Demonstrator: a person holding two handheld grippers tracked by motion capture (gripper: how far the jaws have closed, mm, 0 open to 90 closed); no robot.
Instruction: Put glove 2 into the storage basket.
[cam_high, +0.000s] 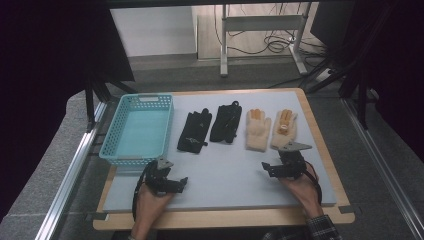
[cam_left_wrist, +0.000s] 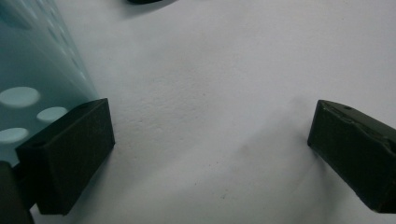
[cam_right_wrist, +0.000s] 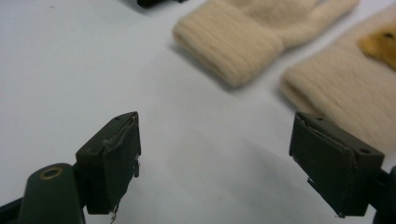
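Taking the basket (cam_high: 137, 129) at the table's left as landmark: the left gripper (cam_high: 167, 181) sits just in front of its near right corner, jaws spread wide over bare mat (cam_high: 225, 170) and holding nothing, one jaw right beside the basket wall (cam_left_wrist: 32, 88). To the basket's right lie two black gloves (cam_high: 192, 131) (cam_high: 226, 122) and then two cream gloves (cam_high: 257, 130) (cam_high: 284, 127) in a row. Farthest from the basket, the right gripper (cam_high: 280, 167) rests just short of the cream gloves' cuffs (cam_right_wrist: 233, 46), jaws also spread and empty.
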